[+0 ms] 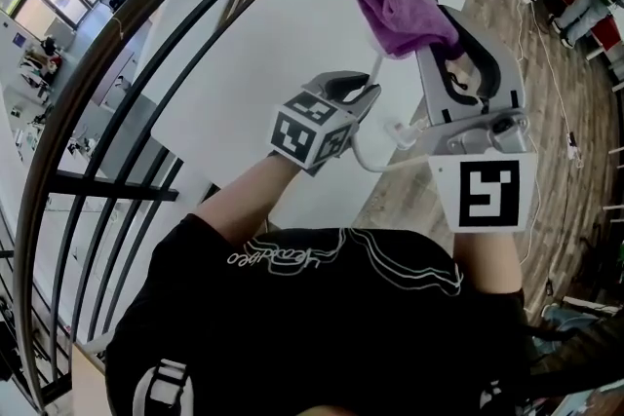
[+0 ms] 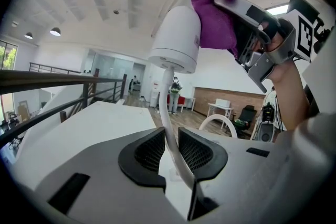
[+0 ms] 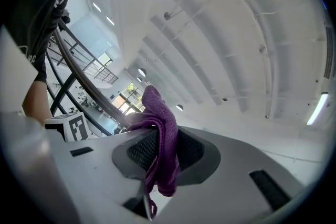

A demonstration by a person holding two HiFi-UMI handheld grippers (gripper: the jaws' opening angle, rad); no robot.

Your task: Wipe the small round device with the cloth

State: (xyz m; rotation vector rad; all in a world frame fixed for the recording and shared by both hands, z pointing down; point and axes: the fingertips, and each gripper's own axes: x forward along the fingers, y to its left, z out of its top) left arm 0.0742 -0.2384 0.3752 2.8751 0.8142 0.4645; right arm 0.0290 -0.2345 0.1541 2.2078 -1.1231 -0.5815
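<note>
Revealing device touching cloth: left gripper view.

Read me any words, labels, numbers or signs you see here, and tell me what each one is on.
Black shirt: white script print, upside down, too distorted to read.
Left marker cube and right marker cube: black-and-white square patterns, no letters.
White round device: faint mark on its side, too small to read.

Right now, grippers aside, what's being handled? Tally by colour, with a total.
Purple: 1, the cloth, clamped in the jaws of the right gripper.
White: 1, the small round device, whose cable is clamped in the jaws of the left gripper.
Total: 2
</note>
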